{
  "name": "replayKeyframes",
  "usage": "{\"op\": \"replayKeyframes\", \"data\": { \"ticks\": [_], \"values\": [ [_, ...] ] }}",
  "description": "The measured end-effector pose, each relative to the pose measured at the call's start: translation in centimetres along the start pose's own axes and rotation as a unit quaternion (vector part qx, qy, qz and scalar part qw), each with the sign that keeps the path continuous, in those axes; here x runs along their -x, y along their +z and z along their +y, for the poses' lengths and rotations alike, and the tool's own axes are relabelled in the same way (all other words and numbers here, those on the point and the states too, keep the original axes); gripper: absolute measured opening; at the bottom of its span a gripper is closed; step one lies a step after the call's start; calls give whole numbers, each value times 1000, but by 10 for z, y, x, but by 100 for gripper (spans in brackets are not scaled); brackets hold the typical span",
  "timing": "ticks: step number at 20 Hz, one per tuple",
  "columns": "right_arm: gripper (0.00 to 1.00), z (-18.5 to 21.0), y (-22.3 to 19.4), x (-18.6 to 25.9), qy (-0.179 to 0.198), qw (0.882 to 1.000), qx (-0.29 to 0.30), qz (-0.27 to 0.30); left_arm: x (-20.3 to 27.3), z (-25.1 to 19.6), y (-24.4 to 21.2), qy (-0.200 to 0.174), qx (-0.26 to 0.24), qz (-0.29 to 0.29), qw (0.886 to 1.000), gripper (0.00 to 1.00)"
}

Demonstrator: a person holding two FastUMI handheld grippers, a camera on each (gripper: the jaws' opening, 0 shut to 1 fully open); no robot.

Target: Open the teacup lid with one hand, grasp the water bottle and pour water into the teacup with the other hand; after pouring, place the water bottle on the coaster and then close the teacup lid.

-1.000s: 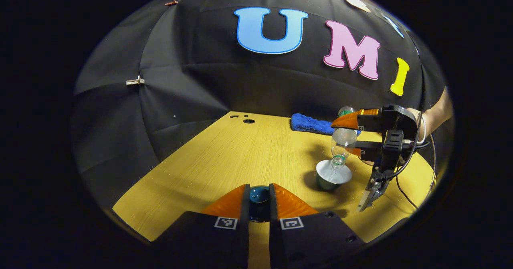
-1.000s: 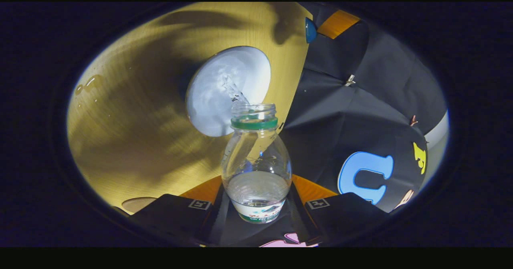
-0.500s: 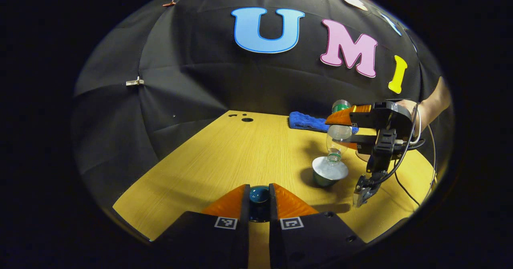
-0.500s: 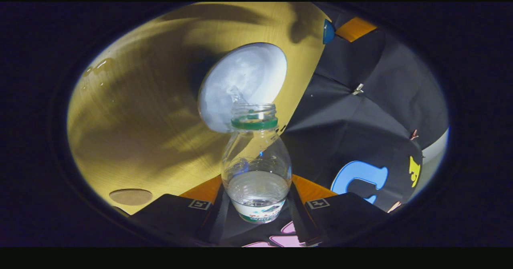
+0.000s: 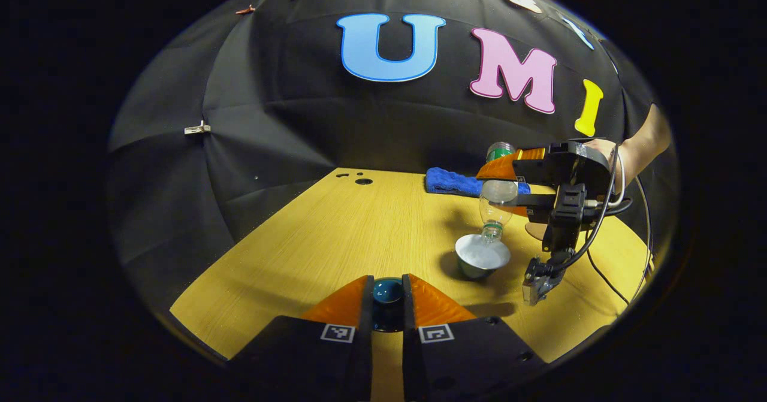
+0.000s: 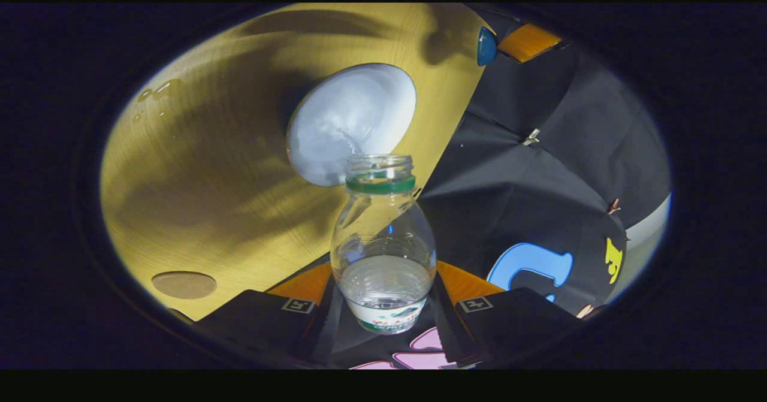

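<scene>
The right gripper (image 5: 503, 189), held sideways above the table (image 5: 335, 234), clamps the water bottle (image 6: 383, 258) upside down, neck pointing into the open teacup (image 5: 481, 257). The left gripper (image 5: 387, 297) pinches the teacup lid (image 5: 387, 291) low over the near table edge.

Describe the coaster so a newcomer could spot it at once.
Start at the yellow wooden table. In the right gripper view the white-lined teacup sits mid-table; the coaster lies apart from it, near the table's edge. It is a flat, bare brown disc, unlike the cup or the blue cloth.
</scene>
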State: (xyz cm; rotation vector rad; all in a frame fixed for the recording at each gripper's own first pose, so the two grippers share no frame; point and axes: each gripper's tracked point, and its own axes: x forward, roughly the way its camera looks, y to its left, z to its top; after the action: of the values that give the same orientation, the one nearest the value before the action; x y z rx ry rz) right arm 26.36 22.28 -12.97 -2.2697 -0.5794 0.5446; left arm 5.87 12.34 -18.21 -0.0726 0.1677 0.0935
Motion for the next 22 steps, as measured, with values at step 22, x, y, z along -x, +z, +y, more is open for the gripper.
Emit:
{"op": "replayKeyframes", "data": {
  "ticks": [22],
  "values": [
    [71,12,-38,16,51,965,-245,83,8,-9,14,15,4,-16,1000,24]
  ]
}}
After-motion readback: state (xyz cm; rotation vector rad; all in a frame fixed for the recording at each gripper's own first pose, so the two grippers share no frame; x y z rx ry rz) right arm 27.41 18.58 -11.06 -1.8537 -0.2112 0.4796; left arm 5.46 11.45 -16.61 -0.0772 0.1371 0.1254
